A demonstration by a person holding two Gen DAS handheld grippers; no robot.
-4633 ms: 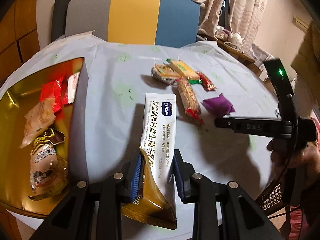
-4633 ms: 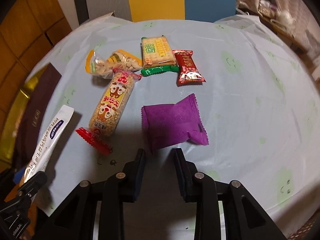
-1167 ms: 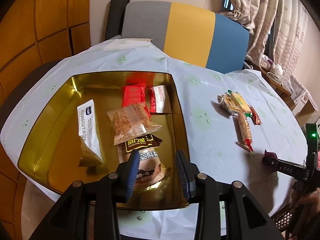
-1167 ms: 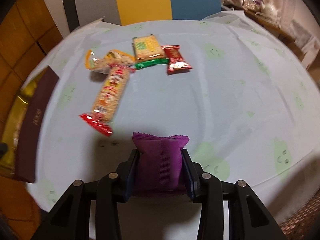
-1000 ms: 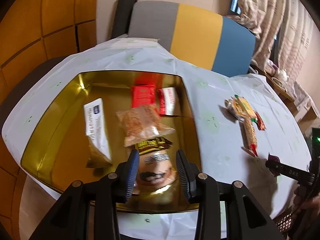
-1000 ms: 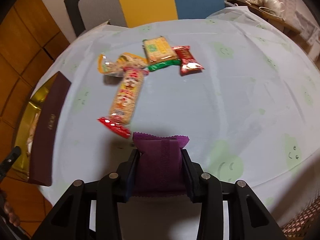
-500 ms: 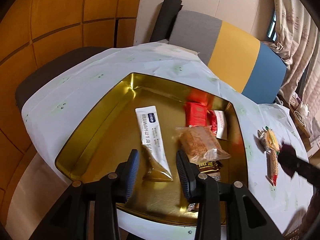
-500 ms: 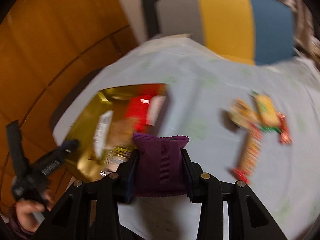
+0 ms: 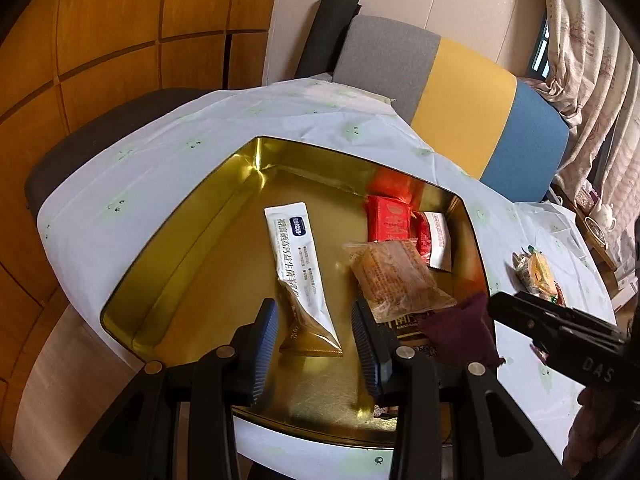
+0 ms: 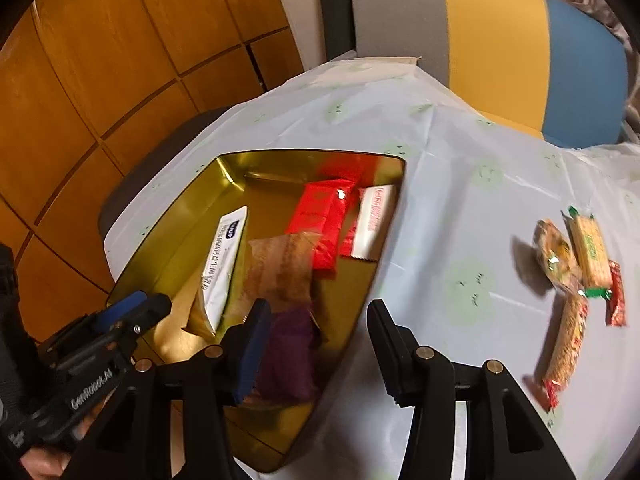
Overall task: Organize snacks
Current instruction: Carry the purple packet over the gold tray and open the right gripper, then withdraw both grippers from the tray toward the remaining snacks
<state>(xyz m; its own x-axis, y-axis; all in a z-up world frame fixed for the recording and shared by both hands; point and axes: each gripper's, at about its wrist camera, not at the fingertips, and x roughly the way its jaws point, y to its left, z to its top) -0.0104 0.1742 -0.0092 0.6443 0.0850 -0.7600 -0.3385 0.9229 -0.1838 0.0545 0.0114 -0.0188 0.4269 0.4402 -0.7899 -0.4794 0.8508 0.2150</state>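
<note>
The shiny gold tin (image 9: 168,264) on the table (image 10: 460,200) holds a white sachet (image 9: 298,268), a clear biscuit bag (image 9: 396,280) and red packs (image 9: 390,218). The right gripper (image 10: 316,344) is opening, its jaws clear of the crinkly purple packet (image 10: 286,354) lying by the tin's near edge. The left gripper (image 9: 316,344) hangs empty, jaws apart.

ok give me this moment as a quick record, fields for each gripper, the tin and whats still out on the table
right gripper: jaws opening, purple packet between them, free of the pads, over the tin
left gripper: open, empty, above the tin
gold tin: holds white sachet, clear biscuit bag, red packets
table: four snacks left in a cluster
</note>
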